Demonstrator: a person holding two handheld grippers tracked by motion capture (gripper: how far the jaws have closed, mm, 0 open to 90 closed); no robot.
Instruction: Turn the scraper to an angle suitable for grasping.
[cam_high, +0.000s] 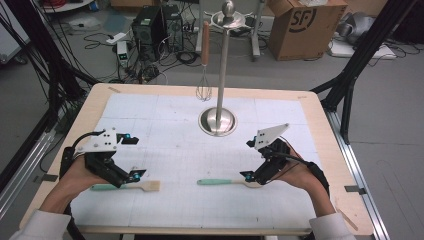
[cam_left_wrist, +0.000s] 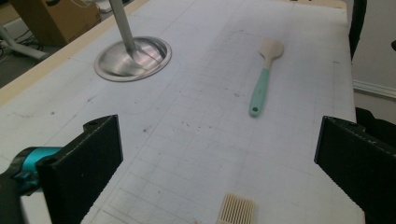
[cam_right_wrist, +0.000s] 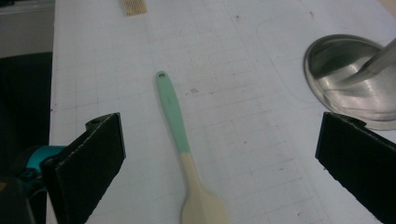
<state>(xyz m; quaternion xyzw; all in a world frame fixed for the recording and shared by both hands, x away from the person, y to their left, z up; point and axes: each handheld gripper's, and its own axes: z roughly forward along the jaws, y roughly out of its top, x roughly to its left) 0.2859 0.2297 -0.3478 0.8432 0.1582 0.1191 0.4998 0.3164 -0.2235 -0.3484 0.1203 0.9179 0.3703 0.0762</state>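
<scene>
Spoon (cam_right_wrist: 180, 135) lies flat on the mat (cam_high: 200, 200) between the wide-open jaws of the right gripper (cam_high: 253, 177); the brush (cam_high: 142, 186) lies under the left gripper (cam_high: 127, 176), also wide open. Both handles are thin and low, so a high squeeze could close on nothing or flick them sideways. Open mat surrounds both; the stand (cam_high: 218, 121) sits near ahead, with 1 whisk (cam_high: 204, 90) hanging.
</scene>
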